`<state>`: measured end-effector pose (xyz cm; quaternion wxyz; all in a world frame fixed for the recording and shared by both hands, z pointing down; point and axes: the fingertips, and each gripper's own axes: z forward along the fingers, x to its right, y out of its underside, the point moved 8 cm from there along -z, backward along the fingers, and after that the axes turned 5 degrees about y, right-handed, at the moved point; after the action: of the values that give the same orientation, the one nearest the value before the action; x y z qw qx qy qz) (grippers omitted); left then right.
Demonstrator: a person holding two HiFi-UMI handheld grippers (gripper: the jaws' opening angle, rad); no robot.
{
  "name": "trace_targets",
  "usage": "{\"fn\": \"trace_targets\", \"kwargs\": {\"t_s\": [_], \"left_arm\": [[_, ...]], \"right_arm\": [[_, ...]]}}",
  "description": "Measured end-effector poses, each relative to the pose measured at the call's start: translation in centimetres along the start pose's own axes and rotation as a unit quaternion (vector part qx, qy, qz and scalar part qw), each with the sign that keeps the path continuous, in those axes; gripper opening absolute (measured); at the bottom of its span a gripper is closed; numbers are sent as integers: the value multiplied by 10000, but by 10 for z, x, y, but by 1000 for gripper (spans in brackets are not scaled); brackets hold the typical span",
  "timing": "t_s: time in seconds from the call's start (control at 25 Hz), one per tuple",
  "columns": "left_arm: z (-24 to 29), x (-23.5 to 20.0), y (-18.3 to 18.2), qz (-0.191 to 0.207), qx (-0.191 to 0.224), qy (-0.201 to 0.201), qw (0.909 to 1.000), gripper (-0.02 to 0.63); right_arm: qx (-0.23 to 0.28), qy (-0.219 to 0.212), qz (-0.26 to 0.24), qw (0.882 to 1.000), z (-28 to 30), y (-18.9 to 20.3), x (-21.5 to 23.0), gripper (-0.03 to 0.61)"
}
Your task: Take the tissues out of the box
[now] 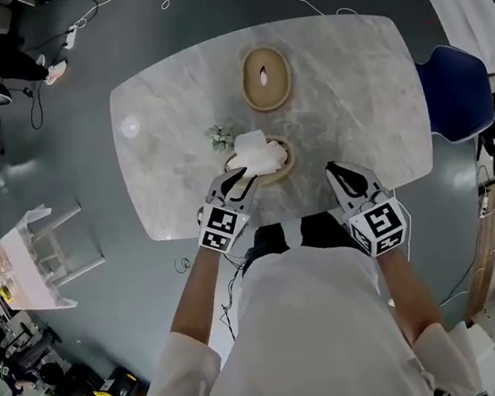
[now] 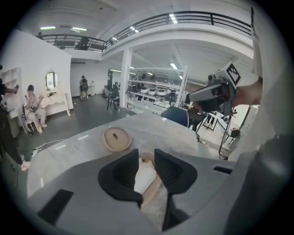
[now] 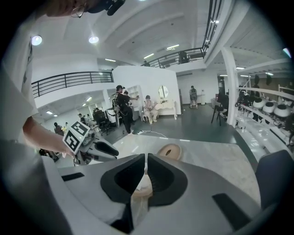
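A round wooden tissue box (image 1: 285, 166) stands near the table's front edge, and white tissues (image 1: 257, 155) bulge out of its top. Its round wooden lid (image 1: 266, 77) lies apart, further back. My left gripper (image 1: 238, 181) sits at the tissues' near left edge. In the left gripper view its jaws (image 2: 146, 154) stand apart, a white tissue (image 2: 144, 178) showing in the gap, no pad pressing it. My right gripper (image 1: 337, 171) hovers to the right of the box, off the tissues. In the right gripper view its jaws (image 3: 146, 157) are together with nothing between them.
The marble table (image 1: 341, 86) also holds a small green sprig (image 1: 219, 135) behind the box. A blue chair (image 1: 456, 92) stands at the table's right end. A white stool (image 1: 40, 260) lies on the floor at the left, and cables run behind the table.
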<state>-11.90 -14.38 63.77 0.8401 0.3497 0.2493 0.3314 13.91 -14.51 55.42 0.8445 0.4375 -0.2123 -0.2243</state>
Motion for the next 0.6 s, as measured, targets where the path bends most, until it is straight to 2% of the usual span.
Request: {"fn": "trace_targets", "kwargs": {"t_s": [0.08,0.24,0.4,0.6], "left_arm": [[17,-5,11,106,-333,-12,9994,118],[51,-15,36,625,-1063,66,9923,132],[80,-23,54,1110,-1701,215,9789,140],[108,-30,66,1663,-2330,357,9575,153]], "right_arm": [[-71,-47,47,10000,6,5,6,41],[-182,-136,92,9997,17,11,14,41],[-267,-200,107,9994,28,12,23,41],[-356,-280,156,9989,42,16,30,41]]}}
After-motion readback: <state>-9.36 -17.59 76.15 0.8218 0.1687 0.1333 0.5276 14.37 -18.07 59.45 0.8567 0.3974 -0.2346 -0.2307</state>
